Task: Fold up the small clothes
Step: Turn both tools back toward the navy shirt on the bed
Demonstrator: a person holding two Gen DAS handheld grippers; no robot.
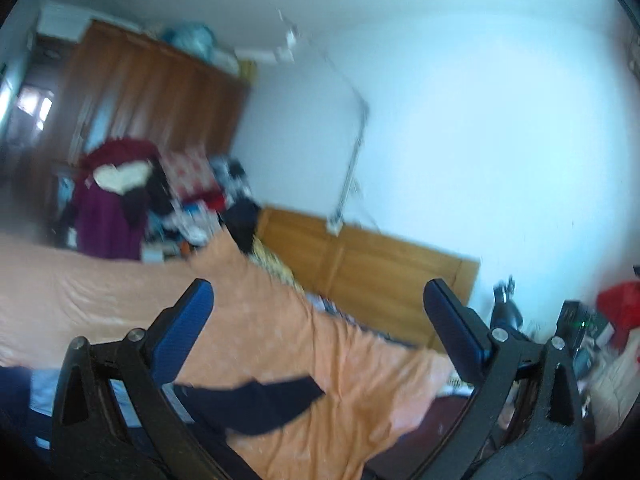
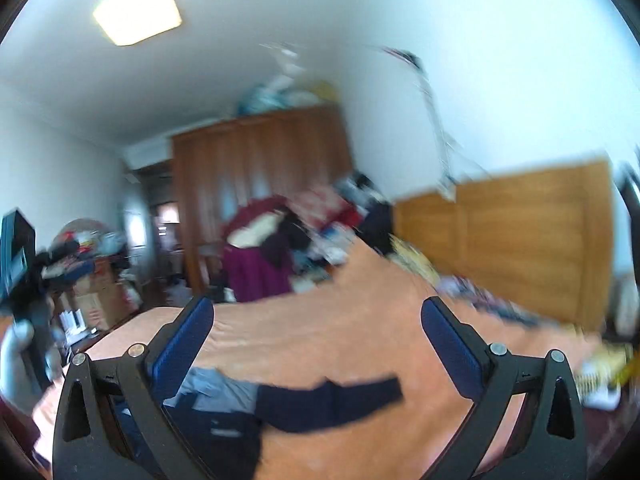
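Note:
A small dark navy garment (image 1: 256, 404) lies flat on the orange bedsheet (image 1: 280, 320), low in the left wrist view; it also shows in the right wrist view (image 2: 328, 402). A grey-blue garment (image 2: 218, 394) and other dark clothes lie just left of it. My left gripper (image 1: 318, 296) is open and empty, raised above the bed. My right gripper (image 2: 316, 312) is open and empty, also held above the bed behind the navy garment. Both views are blurred.
A wooden headboard (image 2: 520, 236) stands at the far right of the bed. A heap of clothes (image 2: 280, 240) sits beyond the bed by a brown wardrobe (image 2: 260, 168). Cluttered items (image 2: 80, 256) stand at the left. A red bag (image 1: 620, 304) is at the right.

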